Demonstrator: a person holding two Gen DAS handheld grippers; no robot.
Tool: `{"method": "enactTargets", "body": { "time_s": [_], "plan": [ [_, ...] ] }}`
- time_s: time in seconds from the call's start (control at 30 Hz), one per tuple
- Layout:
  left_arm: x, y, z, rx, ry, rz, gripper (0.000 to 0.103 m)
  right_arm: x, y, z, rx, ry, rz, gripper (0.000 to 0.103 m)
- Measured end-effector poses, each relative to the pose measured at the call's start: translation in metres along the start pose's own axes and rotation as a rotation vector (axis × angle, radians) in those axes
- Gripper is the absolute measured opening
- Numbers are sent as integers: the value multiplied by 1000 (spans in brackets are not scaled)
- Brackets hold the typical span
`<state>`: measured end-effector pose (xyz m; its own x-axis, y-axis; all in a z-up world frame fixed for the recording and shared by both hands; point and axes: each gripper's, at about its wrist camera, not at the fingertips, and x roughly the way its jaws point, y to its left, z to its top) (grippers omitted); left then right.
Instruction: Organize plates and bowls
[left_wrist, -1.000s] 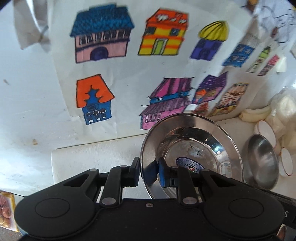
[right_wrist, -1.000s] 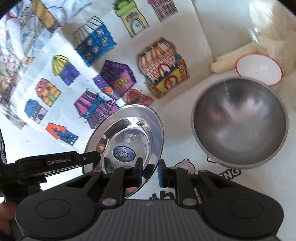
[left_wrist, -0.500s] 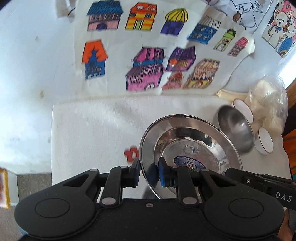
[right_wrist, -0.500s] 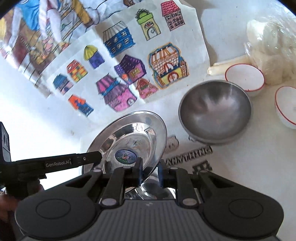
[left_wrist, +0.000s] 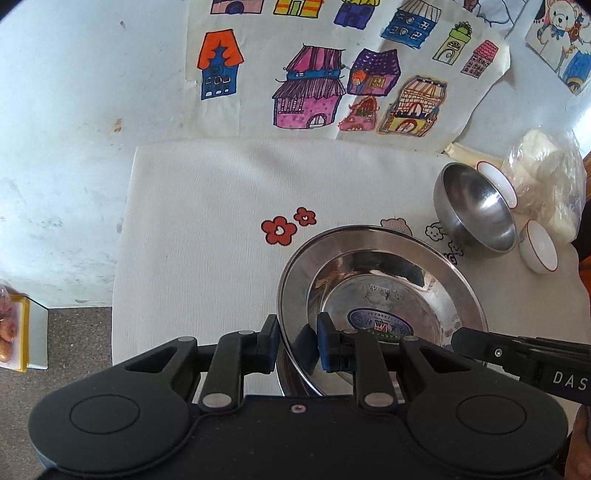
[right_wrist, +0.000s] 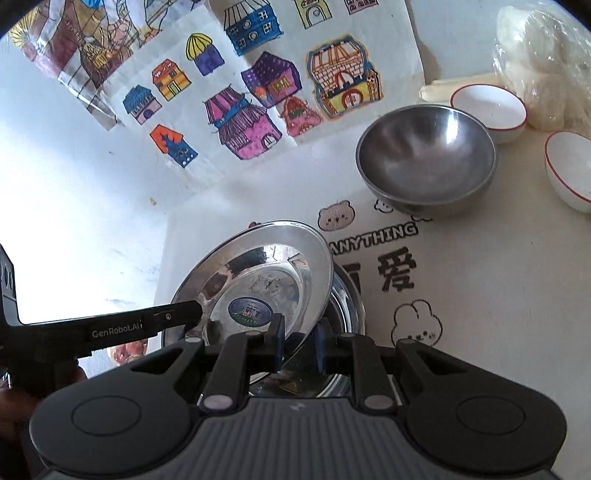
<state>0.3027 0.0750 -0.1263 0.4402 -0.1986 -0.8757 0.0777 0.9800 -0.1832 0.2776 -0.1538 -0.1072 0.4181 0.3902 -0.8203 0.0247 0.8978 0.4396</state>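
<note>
Both grippers are clamping the same stainless steel plate (left_wrist: 380, 291), one on each side of its rim. The left gripper (left_wrist: 295, 341) is pinching the plate's near-left rim between its blue pads, and the right gripper (right_wrist: 299, 341) is gripping the opposite rim, its arm showing at the lower right edge of the left wrist view. The plate, which has a round blue sticker (right_wrist: 250, 312) in its well, is being held tilted above the white printed tablecloth (left_wrist: 207, 229). In the right wrist view, a second steel dish (right_wrist: 347, 306) is lying directly beneath it, partly hidden by the plate and the fingers. Farther back on the cloth, a deep steel bowl (right_wrist: 426, 157) is sitting upright, and two white bowls with red rims (right_wrist: 489, 110) are standing just beside it, to its right. A clear plastic bag (right_wrist: 546, 62) of white contents is resting behind those. Colourful drawings of houses (left_wrist: 314, 92) are hanging on the white wall behind the table.
</note>
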Motion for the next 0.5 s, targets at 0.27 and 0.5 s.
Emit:
{"method": "enactTargets", "body": {
  "time_s": [0.27, 0.5],
  "plan": [
    [2, -6, -12, 20, -6, 20, 24, -1, -3, -7, -1, 17, -10, 20],
    [3, -9, -16, 40, -17, 41, 24, 1, -4, -10, 7, 31, -17, 20]
  ]
}}
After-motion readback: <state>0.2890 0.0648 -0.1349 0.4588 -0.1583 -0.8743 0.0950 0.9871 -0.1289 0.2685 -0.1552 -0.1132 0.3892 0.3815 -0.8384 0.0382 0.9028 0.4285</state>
